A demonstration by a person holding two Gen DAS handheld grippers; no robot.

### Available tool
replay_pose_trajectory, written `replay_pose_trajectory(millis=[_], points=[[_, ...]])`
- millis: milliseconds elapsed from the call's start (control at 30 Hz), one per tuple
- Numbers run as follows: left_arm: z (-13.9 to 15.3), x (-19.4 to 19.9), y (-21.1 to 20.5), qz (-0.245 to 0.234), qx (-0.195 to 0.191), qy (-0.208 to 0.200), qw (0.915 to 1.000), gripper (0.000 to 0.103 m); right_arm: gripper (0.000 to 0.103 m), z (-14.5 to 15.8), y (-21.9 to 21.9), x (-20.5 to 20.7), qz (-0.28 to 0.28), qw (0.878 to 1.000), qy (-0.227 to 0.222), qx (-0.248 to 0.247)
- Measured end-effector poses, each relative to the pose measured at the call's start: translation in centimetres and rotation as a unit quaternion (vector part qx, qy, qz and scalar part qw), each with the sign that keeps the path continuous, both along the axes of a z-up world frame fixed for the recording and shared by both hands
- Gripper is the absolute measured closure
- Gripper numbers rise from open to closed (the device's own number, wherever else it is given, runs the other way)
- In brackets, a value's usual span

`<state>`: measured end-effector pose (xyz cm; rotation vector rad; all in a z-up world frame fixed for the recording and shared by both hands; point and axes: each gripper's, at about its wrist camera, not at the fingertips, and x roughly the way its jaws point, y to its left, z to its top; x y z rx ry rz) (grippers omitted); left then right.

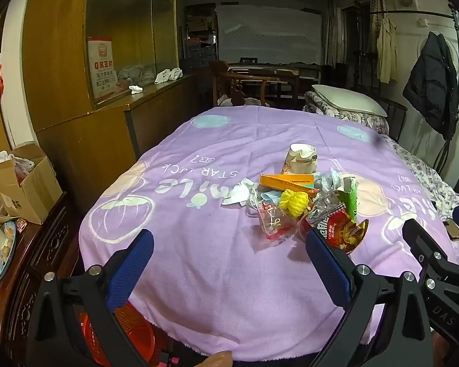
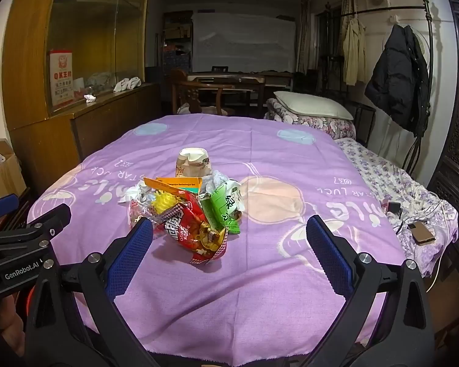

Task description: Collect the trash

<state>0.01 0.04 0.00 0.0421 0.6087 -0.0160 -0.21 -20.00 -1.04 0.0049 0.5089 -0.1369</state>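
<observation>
A pile of trash lies mid-table on the purple cloth (image 1: 199,260) (image 2: 260,290): a crushed paper cup (image 1: 300,159) (image 2: 194,162), an orange box (image 1: 286,182) (image 2: 177,182), a yellow ball (image 1: 293,202) (image 2: 163,203), a red snack wrapper (image 1: 344,232) (image 2: 195,232), a green packet (image 1: 348,198) (image 2: 226,208), a clear bag (image 1: 272,224) and white tissue (image 1: 238,194). My left gripper (image 1: 229,263) is open and empty, short of the pile. My right gripper (image 2: 229,250) is open and empty, just in front of the red wrapper.
A red mesh basket (image 1: 131,336) sits below the table's near edge at the left. A cardboard box (image 1: 24,183) and a plate of clutter (image 1: 0,250) stand on a side cabinet. A phone (image 2: 422,232) lies on the bed at the right.
</observation>
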Motion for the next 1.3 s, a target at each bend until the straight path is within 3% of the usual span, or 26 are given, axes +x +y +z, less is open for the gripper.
replay_pose_trajectory(millis=[1300], points=[[0.1,-0.38,-0.2,-0.003,-0.001,-0.018,0.9998,0.006,0.007,0.01,-0.03,-0.11,0.0,1.0,0.001,0.001]])
